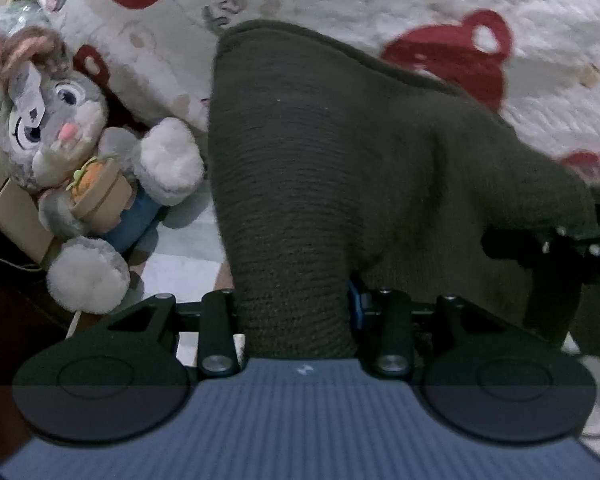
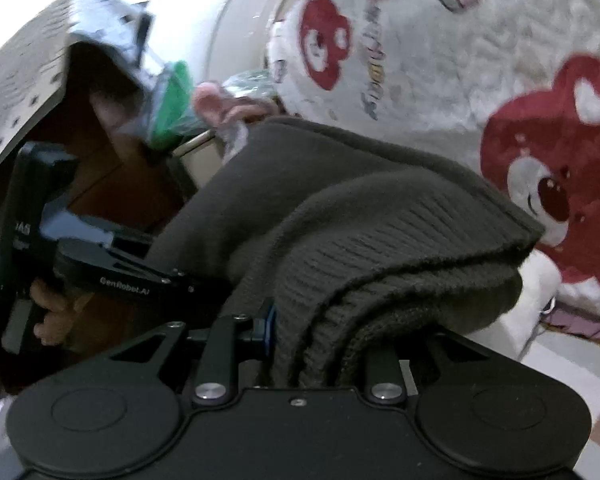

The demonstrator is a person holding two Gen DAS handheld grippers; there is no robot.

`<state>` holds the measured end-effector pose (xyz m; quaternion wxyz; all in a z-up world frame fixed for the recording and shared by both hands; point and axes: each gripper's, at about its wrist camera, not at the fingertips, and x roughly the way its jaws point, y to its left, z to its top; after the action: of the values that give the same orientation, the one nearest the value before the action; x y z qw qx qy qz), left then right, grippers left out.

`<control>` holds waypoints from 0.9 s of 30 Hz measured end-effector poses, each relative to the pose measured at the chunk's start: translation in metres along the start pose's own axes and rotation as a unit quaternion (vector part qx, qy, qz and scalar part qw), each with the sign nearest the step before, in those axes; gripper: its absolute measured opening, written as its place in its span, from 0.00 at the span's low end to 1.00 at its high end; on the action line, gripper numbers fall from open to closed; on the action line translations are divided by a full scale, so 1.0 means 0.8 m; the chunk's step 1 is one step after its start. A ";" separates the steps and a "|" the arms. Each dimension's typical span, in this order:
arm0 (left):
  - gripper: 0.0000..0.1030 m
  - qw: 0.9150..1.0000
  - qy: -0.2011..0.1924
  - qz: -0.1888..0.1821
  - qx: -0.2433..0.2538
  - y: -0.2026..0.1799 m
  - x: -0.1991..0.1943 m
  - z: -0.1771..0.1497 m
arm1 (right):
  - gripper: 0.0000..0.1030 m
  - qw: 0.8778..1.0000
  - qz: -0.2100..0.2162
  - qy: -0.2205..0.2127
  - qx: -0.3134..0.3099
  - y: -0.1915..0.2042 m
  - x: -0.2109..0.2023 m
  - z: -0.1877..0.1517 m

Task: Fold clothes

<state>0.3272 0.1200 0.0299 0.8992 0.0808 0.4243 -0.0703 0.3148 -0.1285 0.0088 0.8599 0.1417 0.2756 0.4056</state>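
Left gripper (image 1: 296, 312): clenched on a bunch of the dark knit garment (image 1: 340, 168); fingertips buried in the fabric, only the linkage shows at 6 o'clock.
Right gripper (image 2: 320, 344): clenched on several stacked layers of the same knit (image 2: 380, 240); folded edges spill over the linkage toward 3 o'clock.
Garment position: lifted, hanging between the two grippers, filling the centre of both views, in front of the blanket.
Other gripper in view: the left unit (image 2: 112, 268) sits at 9 o'clock in the right wrist view, a hand (image 2: 52, 312) around its handle.
Blanket (image 1: 380, 8): white, fluffy, red bear prints, from 12 to 3 o'clock behind the garment.
Plush rabbit (image 1: 72, 152): at 9 o'clock in the left wrist view, just beside the garment's edge; contact not resolvable.
Image quality: motion blur in the right wrist view.
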 end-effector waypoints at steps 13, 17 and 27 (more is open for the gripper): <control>0.56 0.985 -0.024 -0.002 -0.169 0.064 0.075 -0.097 | 0.34 0.994 -0.036 0.033 0.098 -0.095 0.069 -0.045; 0.56 0.976 -0.055 -0.032 -0.207 0.077 0.051 -0.131 | 0.38 0.986 -0.023 0.027 0.162 -0.112 0.061 -0.057; 0.54 0.951 -0.084 -0.096 -0.281 0.113 0.051 -0.209 | 0.59 0.966 0.012 0.021 0.257 -0.127 0.036 -0.107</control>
<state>0.2450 0.2402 -0.0989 0.9069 -0.2226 0.3555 -0.0405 0.3420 -0.1683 -0.1182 0.7836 0.3525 0.3868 0.3347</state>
